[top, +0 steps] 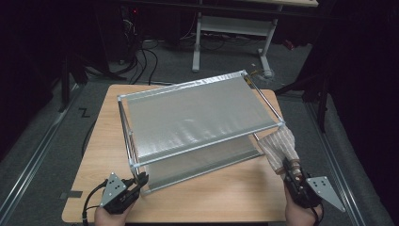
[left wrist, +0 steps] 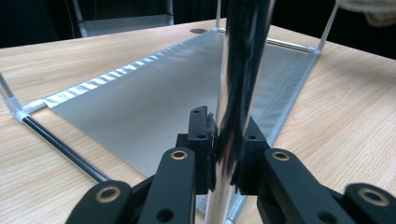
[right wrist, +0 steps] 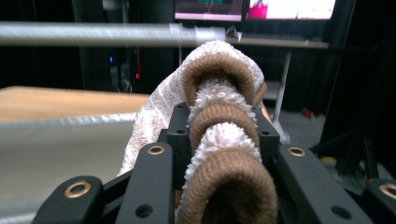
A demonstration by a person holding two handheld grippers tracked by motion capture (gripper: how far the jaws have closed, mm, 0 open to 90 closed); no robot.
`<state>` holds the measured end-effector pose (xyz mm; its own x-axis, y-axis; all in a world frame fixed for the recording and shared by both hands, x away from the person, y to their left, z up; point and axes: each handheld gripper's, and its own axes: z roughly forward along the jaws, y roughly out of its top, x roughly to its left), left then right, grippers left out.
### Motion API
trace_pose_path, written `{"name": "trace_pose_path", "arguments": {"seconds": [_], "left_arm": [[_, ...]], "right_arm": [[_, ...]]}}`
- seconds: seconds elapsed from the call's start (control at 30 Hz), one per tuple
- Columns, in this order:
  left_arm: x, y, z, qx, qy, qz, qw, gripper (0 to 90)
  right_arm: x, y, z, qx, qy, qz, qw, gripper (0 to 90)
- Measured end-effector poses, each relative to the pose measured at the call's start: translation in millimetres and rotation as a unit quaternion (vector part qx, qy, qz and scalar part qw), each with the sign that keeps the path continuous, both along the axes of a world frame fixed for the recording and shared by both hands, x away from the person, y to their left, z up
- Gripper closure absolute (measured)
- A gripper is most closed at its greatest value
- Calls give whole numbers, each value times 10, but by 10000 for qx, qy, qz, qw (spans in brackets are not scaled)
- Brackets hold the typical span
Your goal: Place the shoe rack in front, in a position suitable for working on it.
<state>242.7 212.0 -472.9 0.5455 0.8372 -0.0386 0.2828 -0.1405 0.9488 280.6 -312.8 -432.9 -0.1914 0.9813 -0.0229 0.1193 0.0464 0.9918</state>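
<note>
Left gripper [top: 139,180] clamped on rack's [top: 197,117] near-corner chrome post [left wrist: 238,93]. Right gripper [top: 288,170] clamped on striped towel [top: 281,143], which runs ahead to rack's right end.

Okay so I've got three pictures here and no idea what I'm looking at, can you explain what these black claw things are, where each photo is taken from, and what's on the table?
A person sits at a wooden table holding a hand tool in each hand, each ending in two black jaws. One picture looks down from above the table. The other two come from small cameras riding on each tool, looking along its jaws.

On the table stands a metal rack with two silvery fabric shelves. The left gripper is closed on the rack's shiny upright pole at the near corner. The right gripper is closed on a brown and white striped towel, which lies beside the rack's right end.
</note>
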Motion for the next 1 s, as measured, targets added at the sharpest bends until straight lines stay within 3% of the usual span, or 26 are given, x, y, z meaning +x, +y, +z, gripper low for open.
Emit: {"name": "trace_pose_path", "arguments": {"seconds": [0.13, 0.27, 0.53, 0.67, 0.83, 1.0], "left_arm": [[-54, 123, -23, -43, -65, 124, 9999, 797], [-109, 235, -74, -274, -165, 238, 9992, 792], [-158, 307, -83, -226, -151, 183, 9995, 786], [-180, 322, -68, -240, -4, 225, 9995, 757], [-200, 349, -39, -165, -59, 212, 9996, 694], [-197, 349, -54, -230, -24, 272, 9994, 665]], "right_arm": [[75, 41, -99, -34, 406, 143, 9991, 675], [126, 150, -214, -192, 858, 347, 9955, 664], [252, 220, -385, -335, 1727, 441, 9834, 605], [284, 226, -431, -352, 1972, 428, 9788, 546], [312, 273, -455, -417, 1988, 452, 9781, 479], [339, 330, -495, -628, 2107, 491, 9743, 447]]}}
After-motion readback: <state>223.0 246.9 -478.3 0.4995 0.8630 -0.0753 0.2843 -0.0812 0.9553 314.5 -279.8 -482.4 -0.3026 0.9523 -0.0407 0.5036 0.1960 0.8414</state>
